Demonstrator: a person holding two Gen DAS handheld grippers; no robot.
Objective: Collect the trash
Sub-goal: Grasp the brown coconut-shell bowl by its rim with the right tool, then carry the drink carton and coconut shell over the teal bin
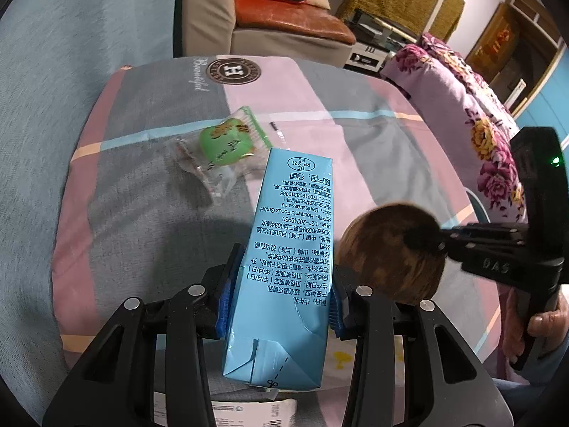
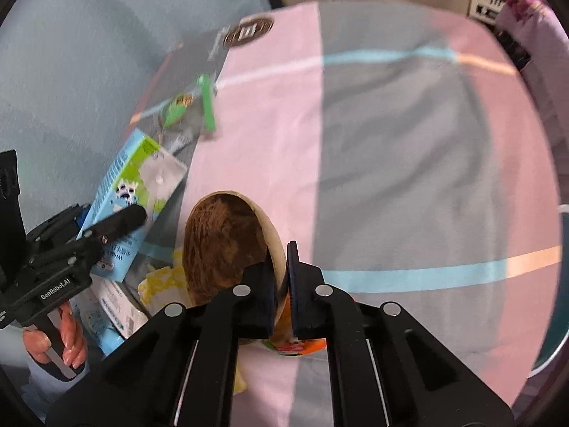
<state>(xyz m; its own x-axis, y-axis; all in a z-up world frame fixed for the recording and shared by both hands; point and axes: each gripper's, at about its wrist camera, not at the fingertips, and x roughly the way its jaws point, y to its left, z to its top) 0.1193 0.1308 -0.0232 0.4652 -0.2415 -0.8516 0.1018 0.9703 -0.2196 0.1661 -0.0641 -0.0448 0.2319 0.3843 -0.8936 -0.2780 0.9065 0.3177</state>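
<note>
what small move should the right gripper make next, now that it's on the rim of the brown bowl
Probably lift the brown wooden bowl slightly. The right gripper is already shut on its rim, and the left gripper is clamped on the light blue milk carton, so both hands are loaded. The green snack wrapper still lies on the striped sheet.

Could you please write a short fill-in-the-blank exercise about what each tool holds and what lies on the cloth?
1. The left tool is shut on a light ____ milk carton.
2. The right tool grips the ____ of a brown bowl.
3. A ____ snack wrapper lies on the striped cloth beyond the carton.

Missing words: blue; rim; green
</note>
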